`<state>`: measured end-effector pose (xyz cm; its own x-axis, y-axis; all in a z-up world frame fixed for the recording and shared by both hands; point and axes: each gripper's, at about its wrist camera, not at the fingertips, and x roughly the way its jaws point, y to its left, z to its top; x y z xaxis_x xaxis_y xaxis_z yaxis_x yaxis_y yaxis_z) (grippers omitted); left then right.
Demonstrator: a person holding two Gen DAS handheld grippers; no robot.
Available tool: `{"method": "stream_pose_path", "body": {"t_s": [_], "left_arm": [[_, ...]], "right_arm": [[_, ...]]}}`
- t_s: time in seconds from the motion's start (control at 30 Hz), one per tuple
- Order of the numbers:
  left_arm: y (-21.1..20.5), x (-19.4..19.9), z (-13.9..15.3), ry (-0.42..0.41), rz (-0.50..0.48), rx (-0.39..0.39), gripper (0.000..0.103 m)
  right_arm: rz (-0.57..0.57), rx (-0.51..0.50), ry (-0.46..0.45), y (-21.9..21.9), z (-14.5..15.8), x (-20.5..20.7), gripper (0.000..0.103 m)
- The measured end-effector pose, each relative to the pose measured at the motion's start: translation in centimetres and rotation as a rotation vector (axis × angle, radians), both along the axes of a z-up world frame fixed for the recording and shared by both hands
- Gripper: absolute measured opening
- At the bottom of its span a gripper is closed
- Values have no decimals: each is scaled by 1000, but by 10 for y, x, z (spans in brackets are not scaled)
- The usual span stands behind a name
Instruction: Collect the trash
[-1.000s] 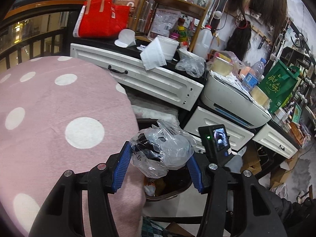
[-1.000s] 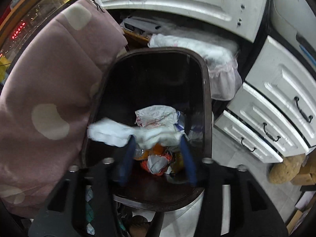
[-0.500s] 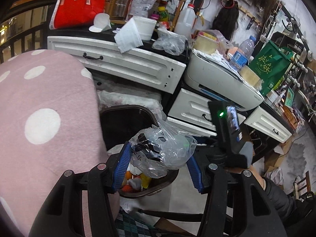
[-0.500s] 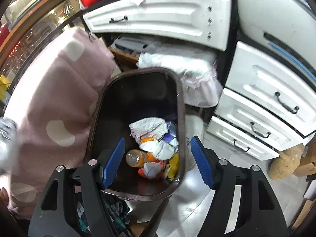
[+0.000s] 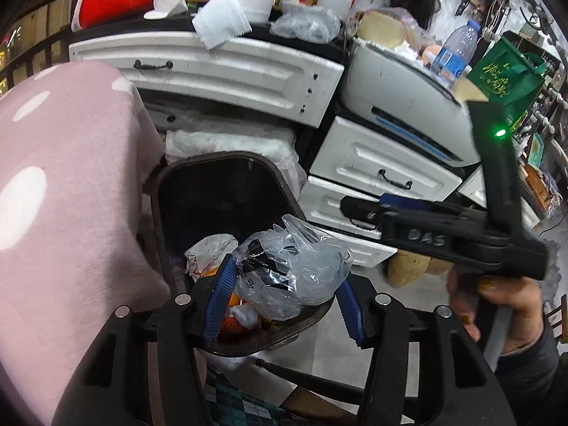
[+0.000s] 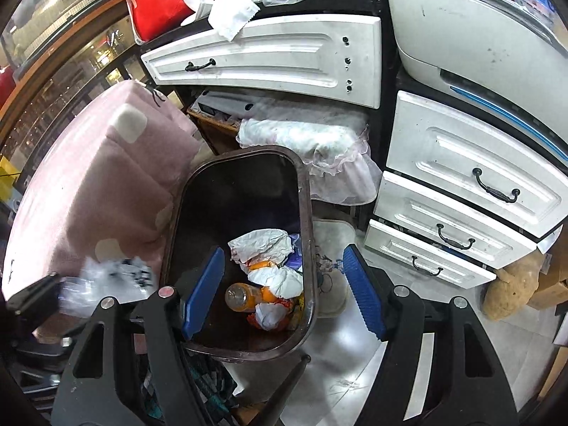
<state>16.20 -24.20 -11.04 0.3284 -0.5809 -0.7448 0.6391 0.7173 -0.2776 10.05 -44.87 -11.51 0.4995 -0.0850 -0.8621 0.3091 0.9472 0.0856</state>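
Observation:
My left gripper (image 5: 284, 291) is shut on a crumpled clear plastic bag (image 5: 294, 266) and holds it above the near end of a dark brown trash bin (image 5: 177, 181). The bag also shows blurred at the left of the right wrist view (image 6: 110, 277). The bin (image 6: 305, 191) holds crumpled white paper (image 6: 262, 245), an orange drink bottle (image 6: 248, 294) and other scraps. My right gripper (image 6: 284, 294) is open and empty above the bin's near right side. It also shows from the side in the left wrist view (image 5: 443, 238).
A pink polka-dot cushion (image 5: 64, 184) lies left of the bin. White drawers (image 6: 461, 184) and a white printer (image 5: 408, 106) stand behind and to the right. A frilly white cloth (image 6: 319, 145) lies behind the bin. The cluttered counter (image 5: 248, 10) is above.
My right gripper let go of the white paper into the bin and drew back, open. My left gripper carried the plastic bag from over the cushion to over the bin.

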Motion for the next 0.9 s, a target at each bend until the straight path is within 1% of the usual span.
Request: {"method": "stream_pose_path", "body": {"t_s": [0.17, 0.27, 0.37, 0.4, 0.47, 0.5, 0.53, 0.6, 0.63, 0.7, 0.73, 0.8, 0.9], "left_arm": [[-15, 3, -11, 1, -31, 33, 54], [-24, 2, -16, -23, -48, 57, 55], [-32, 5, -24, -29, -46, 82, 58], [-34, 6, -26, -26, -50, 90, 60], [-41, 6, -32, -14, -66, 109, 69], [-42, 6, -34, -15, -67, 117, 79], [-44, 5, -35, -23, -68, 123, 87], [-47, 2, -37, -32, -89, 129, 92], [-48, 0, -37, -35, -101, 135, 93], [-50, -7, -37, -50, -125, 146, 95], [-50, -10, -36, -55, -133, 145, 95], [-49, -17, -31, -65, -146, 130, 96], [-45, -29, -19, -80, -151, 82, 97]], "right_arm": [[-5, 1, 7, -3, -3, -2, 69], [-14, 6, 10, -5, -4, -3, 69], [-17, 6, 10, -6, -3, -3, 69], [-17, 5, 9, -7, -3, -3, 69], [-19, 5, 5, -7, -1, -4, 69], [-21, 3, 1, -8, 0, -5, 71], [-25, 1, -4, -9, 1, -5, 78], [-41, -8, -24, -12, 6, -7, 82], [-45, -9, -29, -14, 7, -7, 83], [-61, -22, -41, -18, 13, -9, 84], [-70, -35, -49, -19, 15, -10, 87], [-93, -60, -72, -23, 22, -13, 89], [-109, -82, -105, -24, 33, -18, 90]]}}
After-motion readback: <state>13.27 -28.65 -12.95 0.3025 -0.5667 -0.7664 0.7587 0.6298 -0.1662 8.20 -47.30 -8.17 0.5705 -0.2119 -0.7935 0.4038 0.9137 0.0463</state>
